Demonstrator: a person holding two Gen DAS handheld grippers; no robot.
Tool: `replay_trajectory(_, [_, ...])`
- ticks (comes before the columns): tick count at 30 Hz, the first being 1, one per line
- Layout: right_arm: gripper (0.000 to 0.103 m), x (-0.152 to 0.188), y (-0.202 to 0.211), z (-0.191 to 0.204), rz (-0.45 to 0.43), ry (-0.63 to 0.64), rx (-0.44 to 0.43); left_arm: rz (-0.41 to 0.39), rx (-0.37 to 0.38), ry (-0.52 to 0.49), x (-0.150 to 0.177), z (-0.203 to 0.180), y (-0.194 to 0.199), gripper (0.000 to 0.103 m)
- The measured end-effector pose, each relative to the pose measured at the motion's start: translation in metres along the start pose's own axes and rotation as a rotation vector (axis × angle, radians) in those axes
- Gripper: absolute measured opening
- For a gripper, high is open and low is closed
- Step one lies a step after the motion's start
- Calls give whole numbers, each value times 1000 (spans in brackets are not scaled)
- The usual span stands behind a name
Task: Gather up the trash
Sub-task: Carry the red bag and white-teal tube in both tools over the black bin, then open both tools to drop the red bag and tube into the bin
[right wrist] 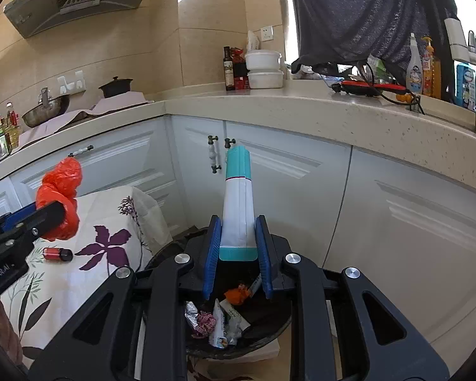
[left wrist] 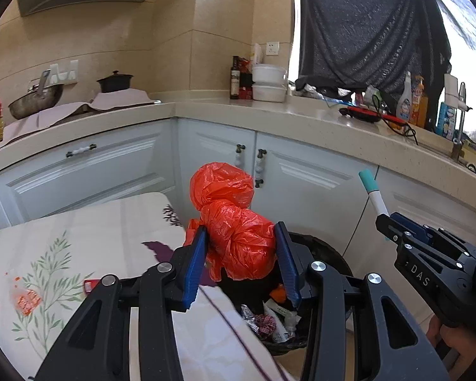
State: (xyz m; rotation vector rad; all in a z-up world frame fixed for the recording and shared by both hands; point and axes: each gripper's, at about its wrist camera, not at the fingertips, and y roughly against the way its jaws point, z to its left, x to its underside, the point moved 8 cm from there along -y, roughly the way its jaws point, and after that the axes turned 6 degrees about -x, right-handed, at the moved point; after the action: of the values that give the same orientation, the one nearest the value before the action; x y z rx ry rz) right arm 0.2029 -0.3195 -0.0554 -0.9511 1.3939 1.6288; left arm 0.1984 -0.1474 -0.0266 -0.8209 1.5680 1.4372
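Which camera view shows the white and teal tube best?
The right wrist view: the tube stands central, full length, clamped between the right gripper pads. The left wrist view shows only its thin upper part at the right edge, seen edge-on.

A white-and-teal tube [right wrist: 238, 209] is clamped between the right gripper [right wrist: 238, 247] pads above a black bin [right wrist: 269, 330] of wrappers.

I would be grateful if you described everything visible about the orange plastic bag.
The orange plastic bag is thin, glossy, crinkled film, bunched into a lumpy wad with one rounded bulge rising above a larger one. The left hand-held gripper holds it clamped between its blue pads, in the air above the black trash bin and beside the flowered tablecloth. Only the pads touch it.
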Motion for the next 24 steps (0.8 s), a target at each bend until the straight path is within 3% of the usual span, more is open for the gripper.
replay_trajectory(24, [22,26,-62,-28,75,-51,13,106,-42,-42,22,-27,-74,43])
